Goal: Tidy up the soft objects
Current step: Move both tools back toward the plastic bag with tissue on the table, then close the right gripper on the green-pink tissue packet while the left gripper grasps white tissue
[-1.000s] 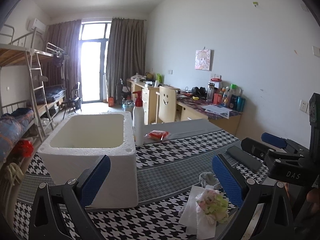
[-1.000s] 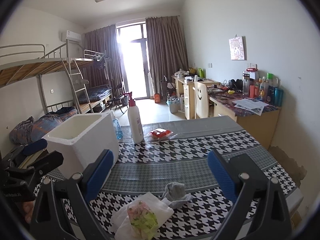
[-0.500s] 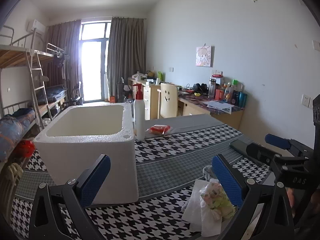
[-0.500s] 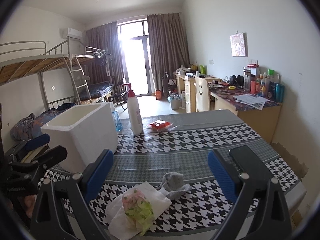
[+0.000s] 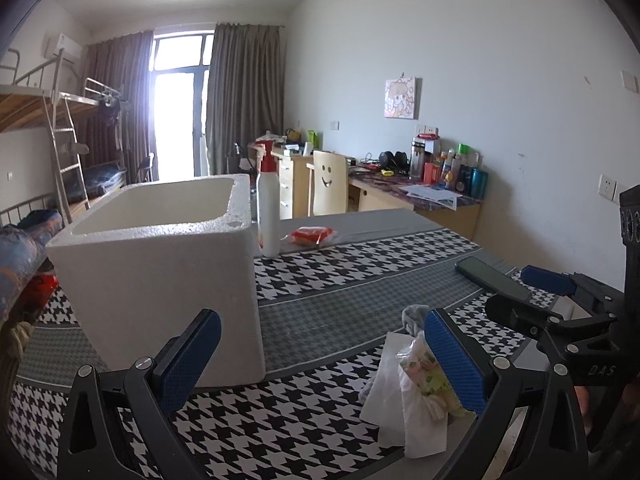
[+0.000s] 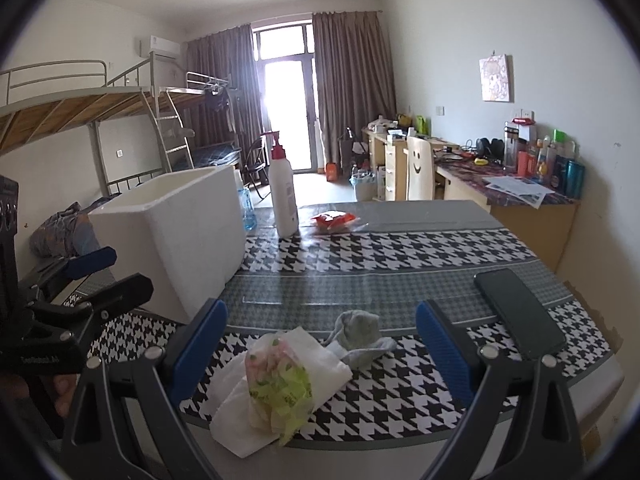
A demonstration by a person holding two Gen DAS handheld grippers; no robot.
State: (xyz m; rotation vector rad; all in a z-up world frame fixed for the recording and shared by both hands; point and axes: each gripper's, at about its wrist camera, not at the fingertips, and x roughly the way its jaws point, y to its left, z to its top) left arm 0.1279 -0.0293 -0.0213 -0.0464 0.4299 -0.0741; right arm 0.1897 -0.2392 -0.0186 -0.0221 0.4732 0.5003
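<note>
A white foam box (image 5: pixel 160 264) stands open on the houndstooth table, also in the right wrist view (image 6: pixel 176 232). Near the table's front edge lie a white tissue (image 6: pixel 280 376), a green-pink plastic-wrapped soft bundle (image 6: pixel 280 384) on it, and a grey sock (image 6: pixel 360 332) just behind. In the left wrist view the bundle (image 5: pixel 420 372) and sock (image 5: pixel 412 316) sit by my right finger. My left gripper (image 5: pixel 320 356) is open and empty, in front of the box. My right gripper (image 6: pixel 320 348) is open and empty, low over the bundle and sock.
A white pump bottle (image 6: pixel 283 196) and a red packet (image 6: pixel 334 220) stand at the table's far side. A black phone (image 6: pixel 518 312) lies at the right. A blue bottle (image 6: pixel 246 204) is behind the box. Desks, a chair and bunk beds fill the room beyond.
Both grippers have dropped lower and drawn back toward the table's front edge. The box now looms higher in the left view. The jaws stayed open and the soft items have not moved.
</note>
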